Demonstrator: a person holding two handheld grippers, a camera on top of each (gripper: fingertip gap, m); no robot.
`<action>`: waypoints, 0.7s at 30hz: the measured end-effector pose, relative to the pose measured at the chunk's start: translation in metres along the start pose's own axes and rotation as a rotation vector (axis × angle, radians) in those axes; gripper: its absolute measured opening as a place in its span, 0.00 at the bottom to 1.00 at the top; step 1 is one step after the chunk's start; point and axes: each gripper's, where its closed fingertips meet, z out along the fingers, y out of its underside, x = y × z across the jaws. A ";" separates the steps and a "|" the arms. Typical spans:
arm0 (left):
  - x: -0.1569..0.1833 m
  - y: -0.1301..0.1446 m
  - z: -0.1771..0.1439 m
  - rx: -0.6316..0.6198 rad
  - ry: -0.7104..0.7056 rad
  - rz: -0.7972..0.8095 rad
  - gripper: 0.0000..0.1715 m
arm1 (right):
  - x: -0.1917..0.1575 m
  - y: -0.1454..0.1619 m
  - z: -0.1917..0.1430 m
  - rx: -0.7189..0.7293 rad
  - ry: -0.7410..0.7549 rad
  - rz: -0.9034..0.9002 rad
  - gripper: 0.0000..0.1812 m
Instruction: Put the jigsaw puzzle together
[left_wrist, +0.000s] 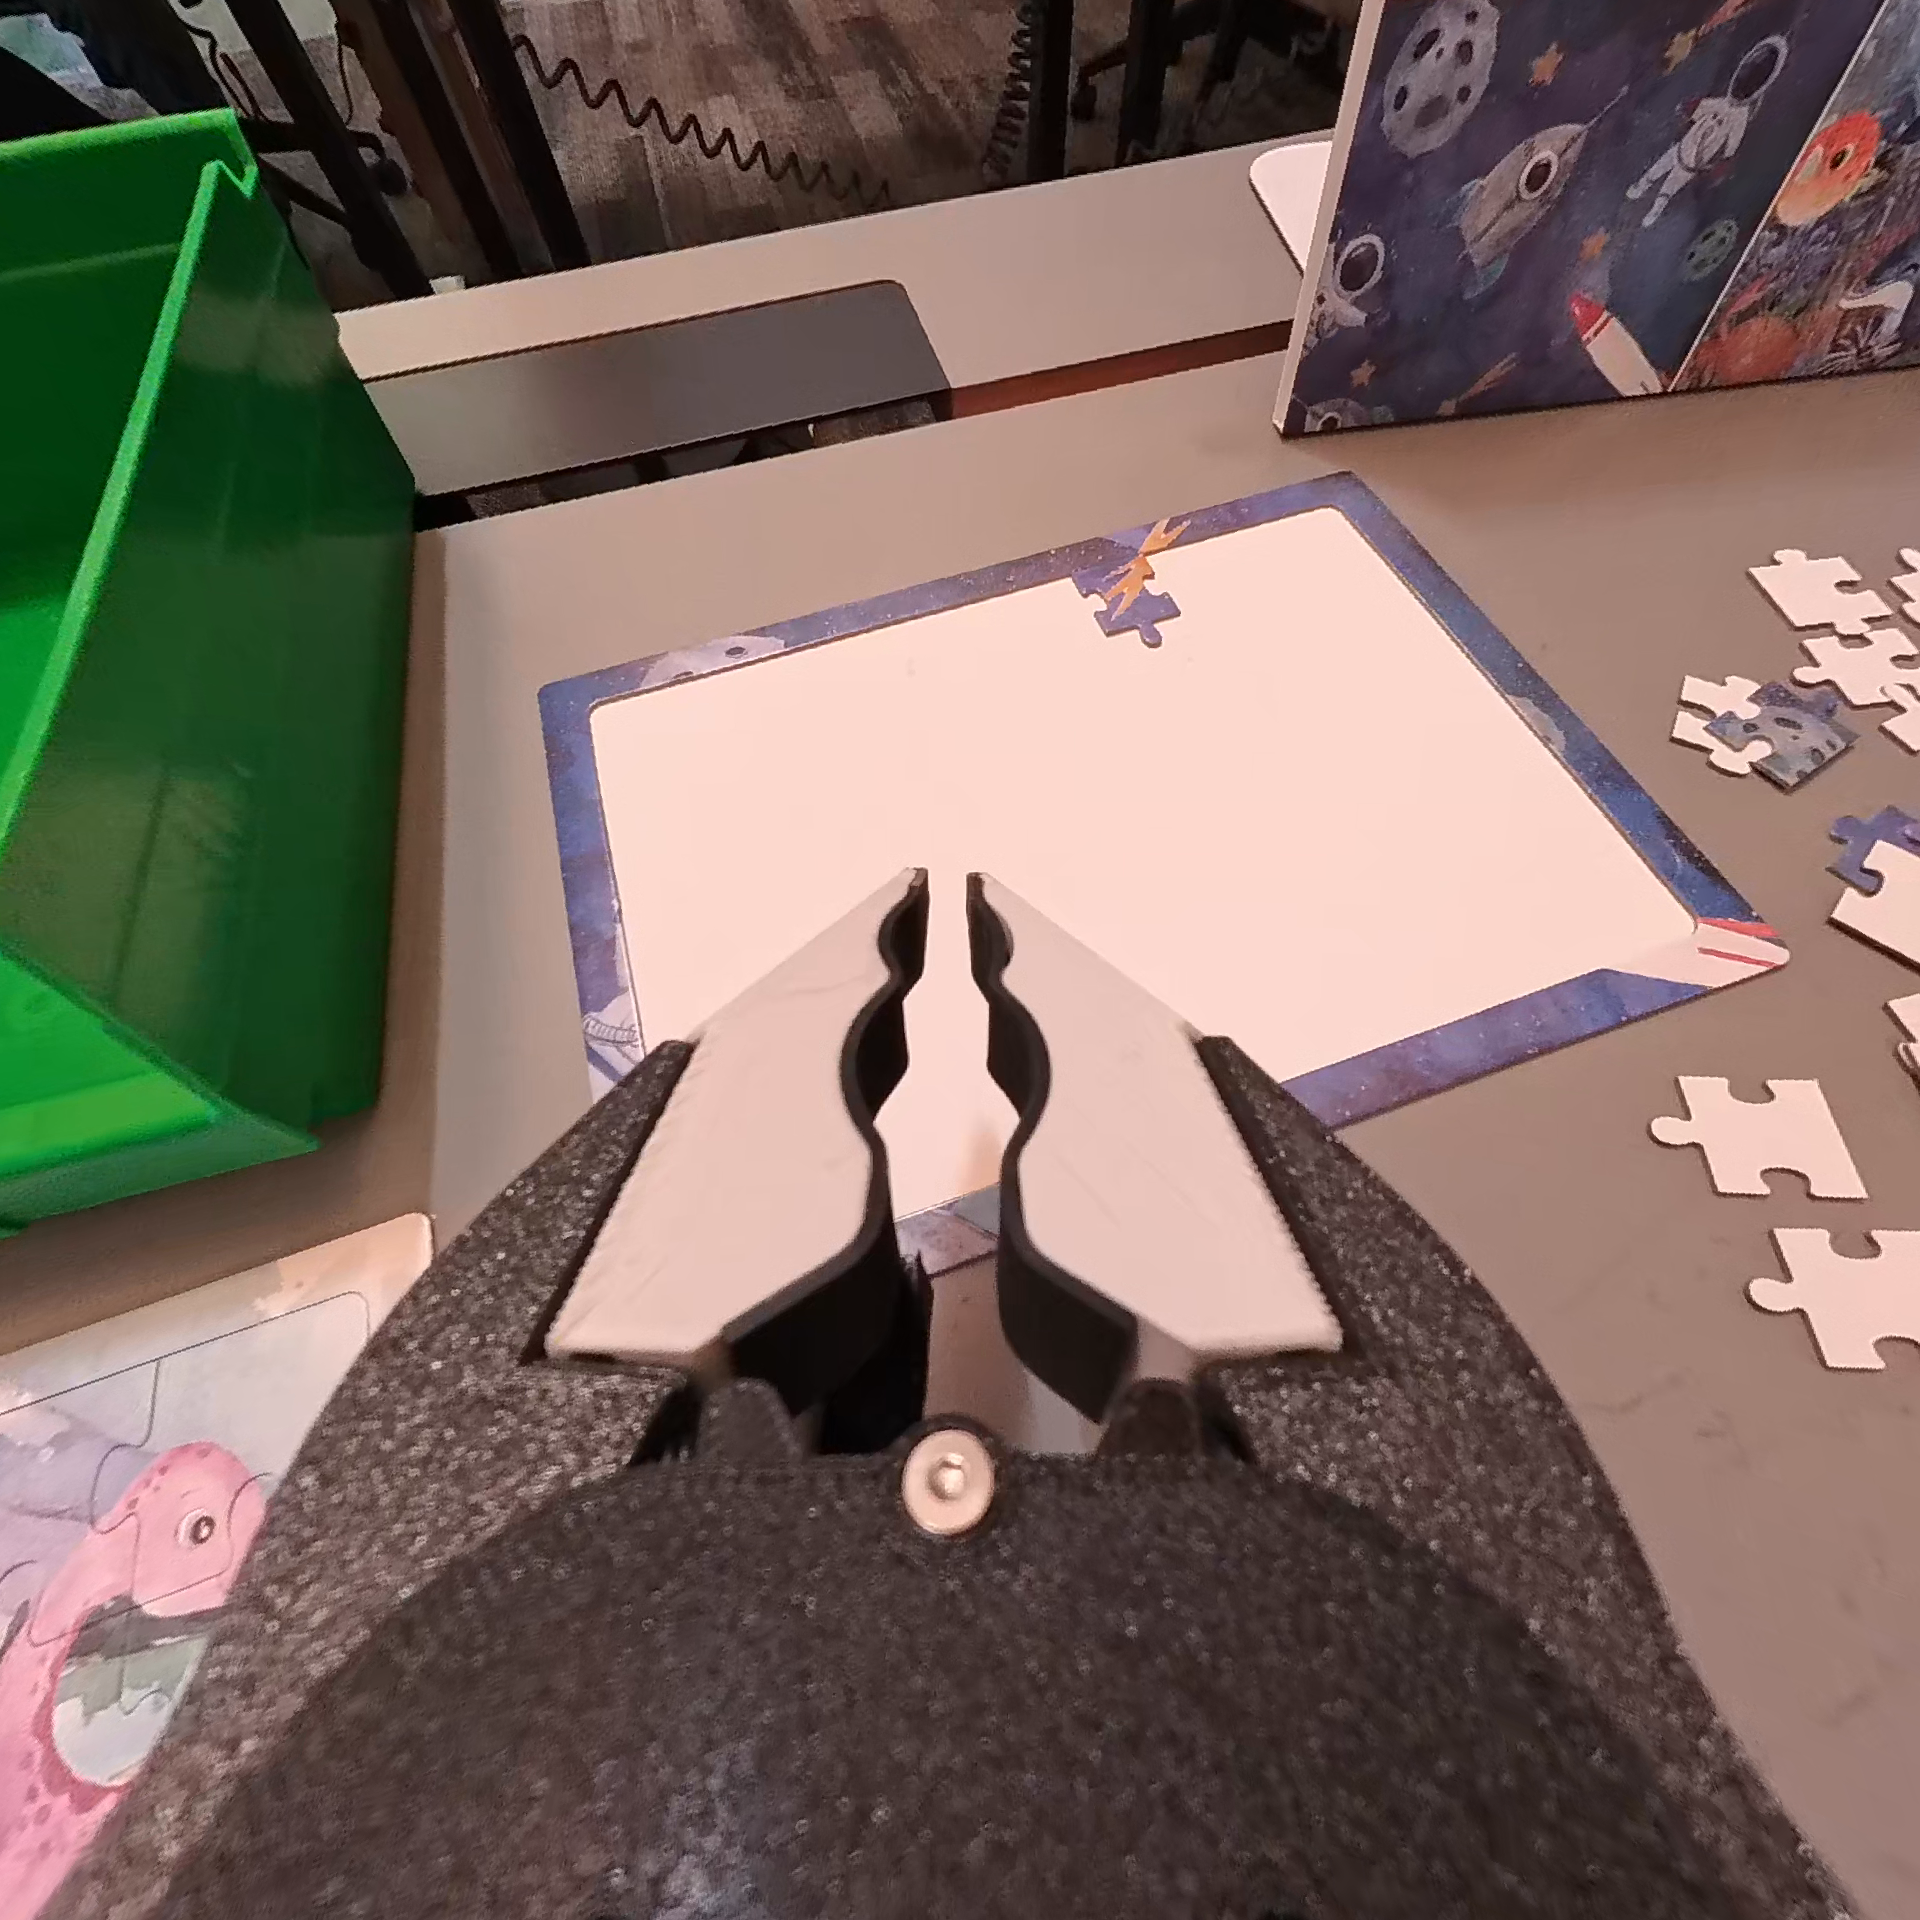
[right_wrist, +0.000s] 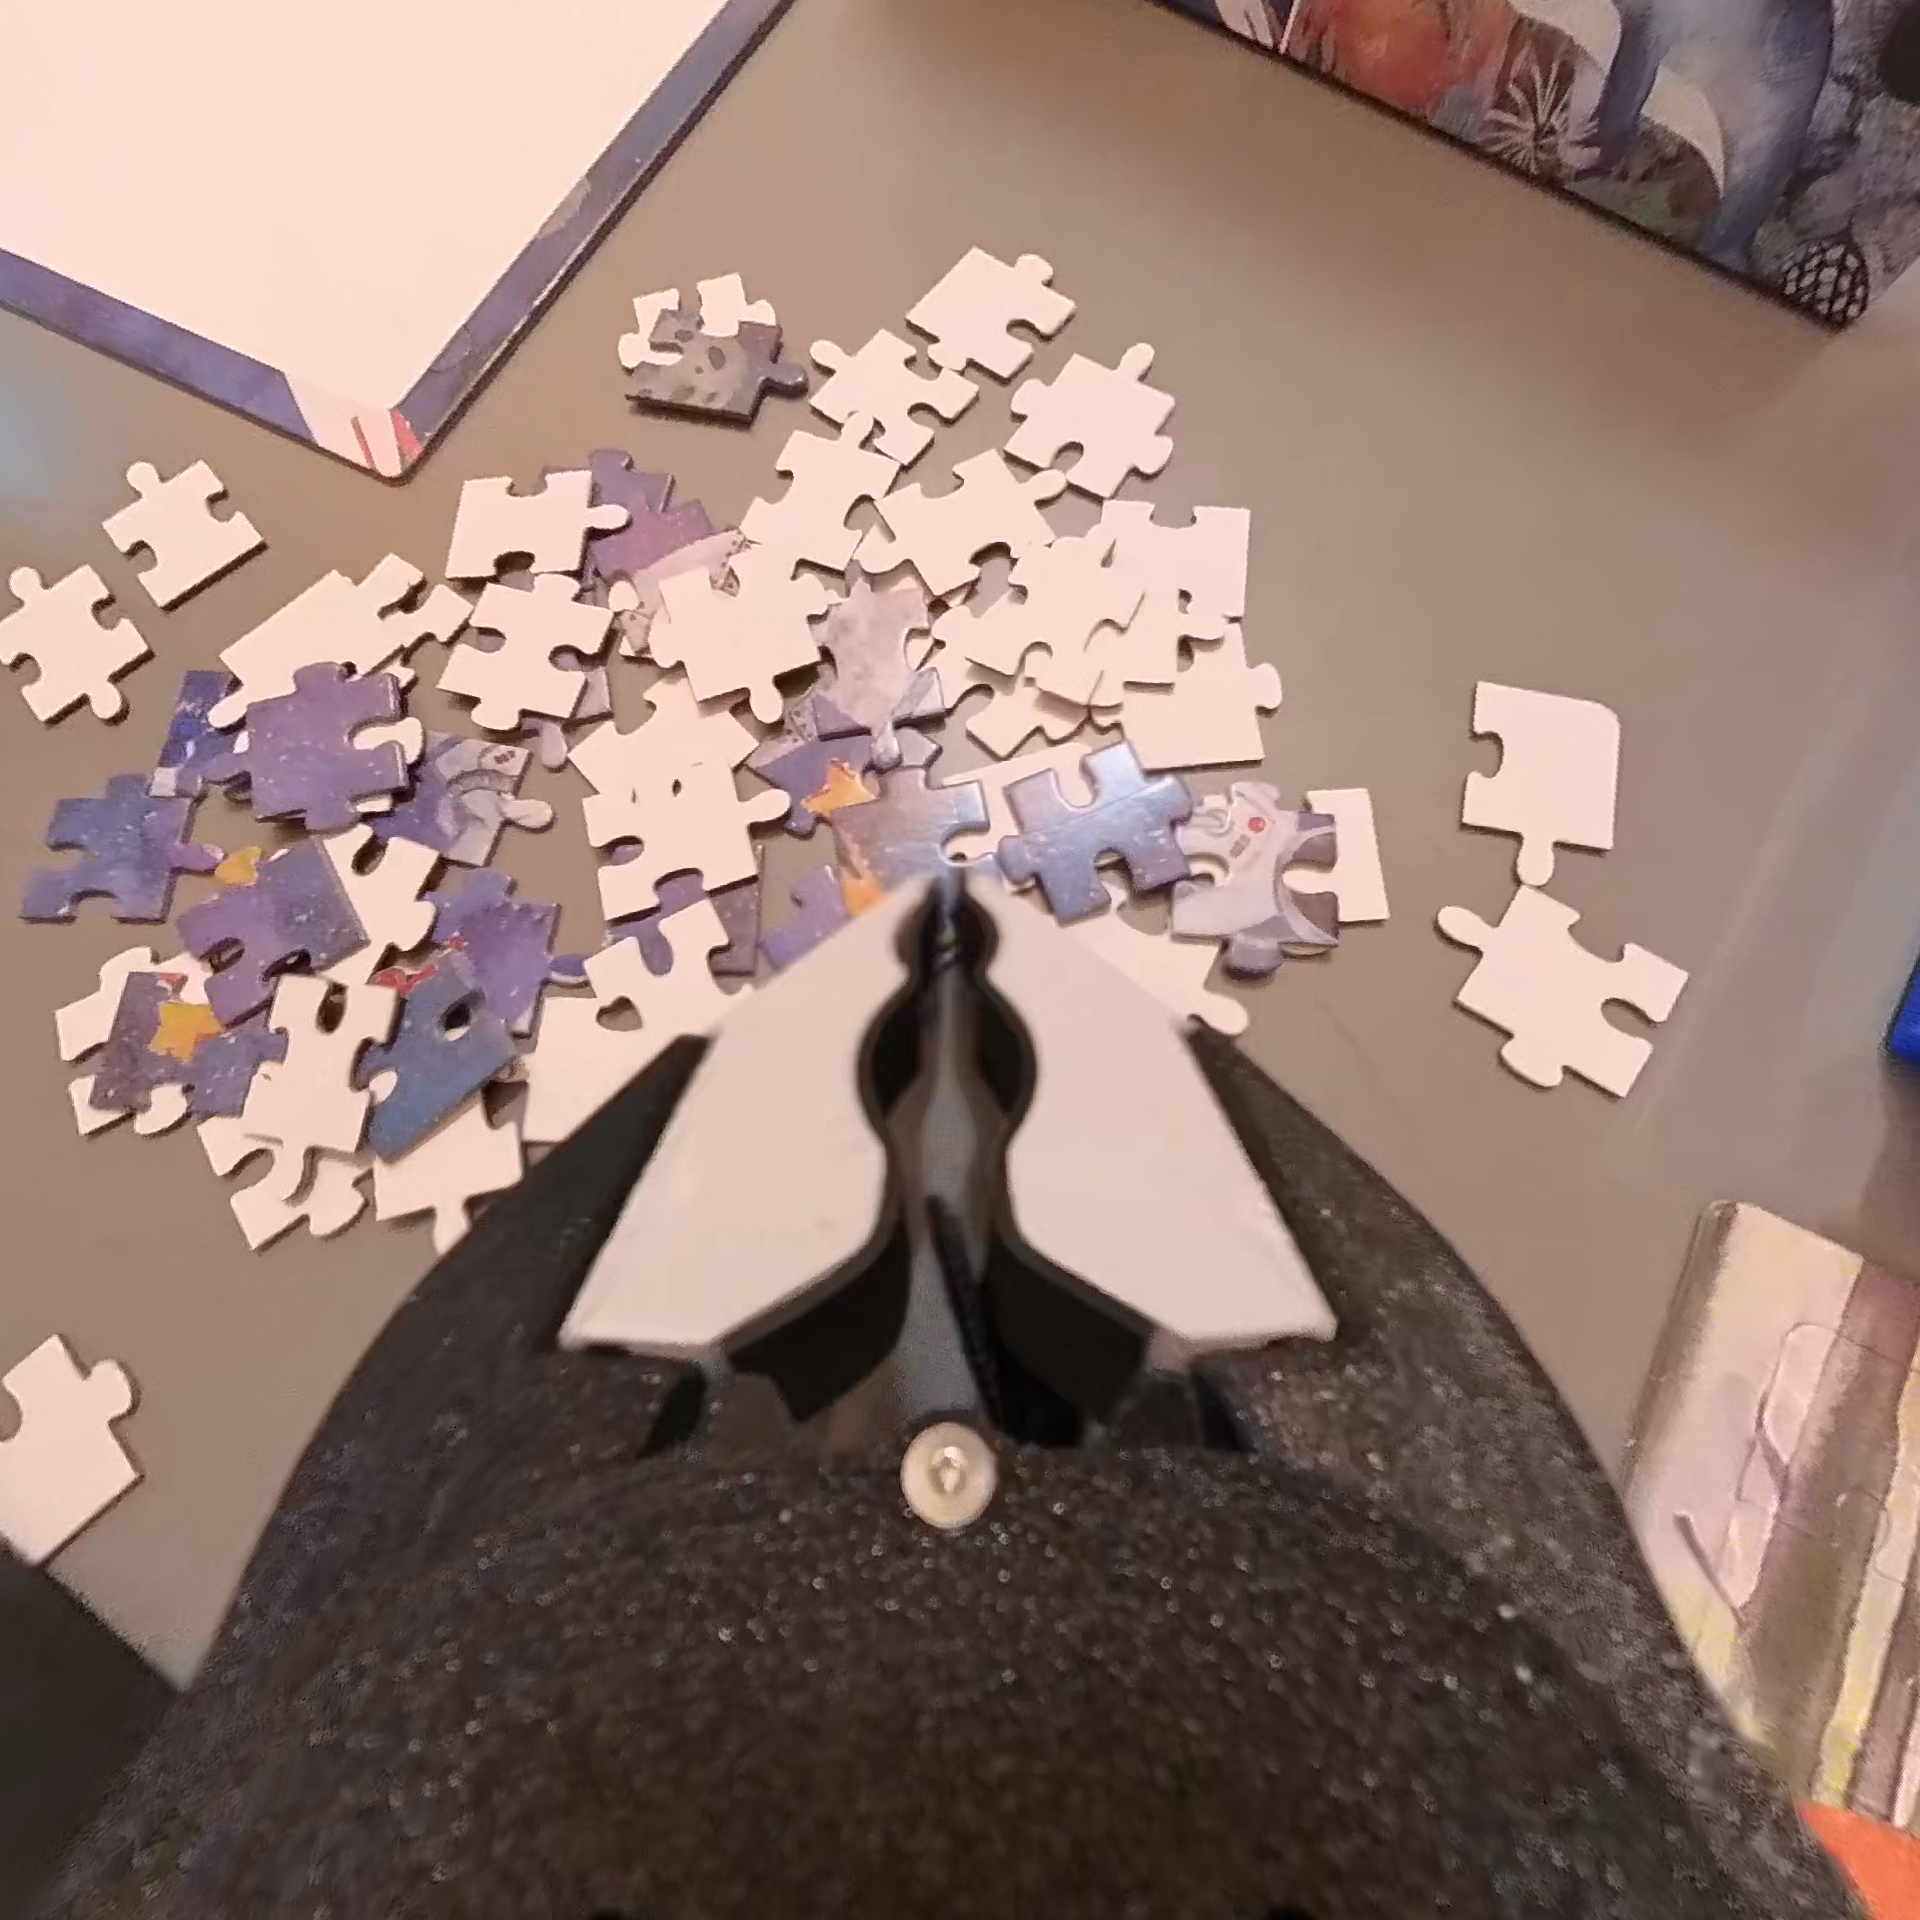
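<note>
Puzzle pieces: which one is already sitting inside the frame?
The blue piece with the orange streak, set against the far border of the puzzle frame. Every other piece lies loose on the table outside it.

An office or lab workroom is showing: grey-patterned carpet tiles (left_wrist: 727, 125) are lying beyond the grey counter (left_wrist: 1455, 1195), black furniture legs (left_wrist: 520, 125) are standing on them, a coiled black cable (left_wrist: 707, 125) is hanging, and a green plastic storage bin (left_wrist: 177, 644) is sitting alongside.
</note>
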 end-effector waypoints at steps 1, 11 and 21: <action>0.000 0.000 0.000 0.003 -0.001 0.000 0.04 | -0.001 -0.002 -0.002 0.012 0.007 -0.019 0.00; -0.002 0.000 -0.001 0.002 -0.005 -0.002 0.04 | -0.007 0.003 -0.004 -0.014 -0.008 -0.064 0.17; -0.001 -0.001 -0.002 0.005 0.000 0.000 0.04 | -0.005 0.003 -0.009 0.010 -0.048 -0.054 0.09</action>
